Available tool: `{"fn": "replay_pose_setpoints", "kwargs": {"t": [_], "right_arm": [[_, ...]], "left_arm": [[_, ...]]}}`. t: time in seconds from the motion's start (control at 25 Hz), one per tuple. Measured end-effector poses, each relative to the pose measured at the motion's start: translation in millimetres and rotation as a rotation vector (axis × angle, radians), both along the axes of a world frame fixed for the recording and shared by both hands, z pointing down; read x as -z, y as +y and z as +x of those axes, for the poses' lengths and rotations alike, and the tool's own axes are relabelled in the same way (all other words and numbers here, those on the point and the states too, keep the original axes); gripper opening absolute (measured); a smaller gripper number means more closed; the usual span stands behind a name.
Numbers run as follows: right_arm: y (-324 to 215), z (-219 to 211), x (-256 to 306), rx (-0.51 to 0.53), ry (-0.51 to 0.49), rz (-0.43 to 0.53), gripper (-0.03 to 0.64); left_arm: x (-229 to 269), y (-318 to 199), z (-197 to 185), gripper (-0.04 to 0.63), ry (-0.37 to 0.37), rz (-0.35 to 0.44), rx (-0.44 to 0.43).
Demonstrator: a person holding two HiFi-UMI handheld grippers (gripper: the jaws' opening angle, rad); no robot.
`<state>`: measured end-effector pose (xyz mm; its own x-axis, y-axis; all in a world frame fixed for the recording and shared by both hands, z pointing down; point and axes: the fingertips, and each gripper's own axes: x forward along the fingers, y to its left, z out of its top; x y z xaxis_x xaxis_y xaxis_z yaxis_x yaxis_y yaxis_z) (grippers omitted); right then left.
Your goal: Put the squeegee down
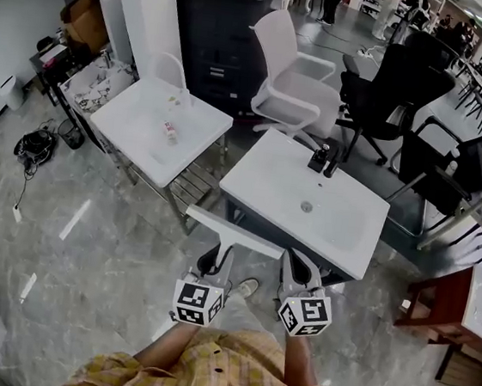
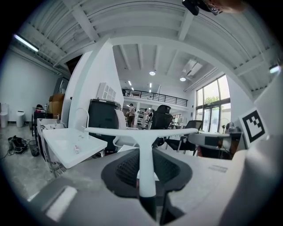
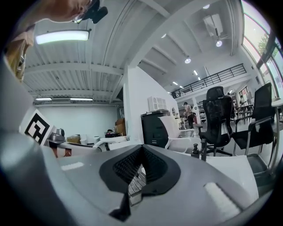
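Note:
A white squeegee point(image 1: 235, 232) with a long T-shaped blade is held out in front of me, its handle clamped in my left gripper point(image 1: 218, 267). In the left gripper view the squeegee point(image 2: 146, 137) stands upright between the pads, blade level across the top, and the left gripper point(image 2: 148, 194) is shut on the handle. My right gripper point(image 1: 297, 268) hovers beside it to the right, near the front edge of a white sink table point(image 1: 349, 235). The right gripper point(image 3: 132, 185) has its jaws together with nothing between them.
A black faucet point(image 1: 324, 158) stands at the sink table's far edge. A second white sink table point(image 1: 136, 124) is at the left. Behind them are a white chair point(image 1: 292, 90), black office chairs point(image 1: 391, 92) and a dark cabinet point(image 1: 222, 21). A wooden stool point(image 1: 436, 305) stands at the right.

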<state>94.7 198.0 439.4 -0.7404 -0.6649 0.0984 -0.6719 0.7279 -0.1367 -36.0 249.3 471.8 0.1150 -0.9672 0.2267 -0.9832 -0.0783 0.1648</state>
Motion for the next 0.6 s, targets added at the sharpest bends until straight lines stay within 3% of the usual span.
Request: {"fn": "replay_pose_setpoints", "kwargs": {"t": [0.6], "right_arm": [[-155,-45,17,-0.013,-0.036,-0.034,0.002]], "left_arm": [[15,-166,-44,0.087,-0.015,-0.011,-0.045]]}}
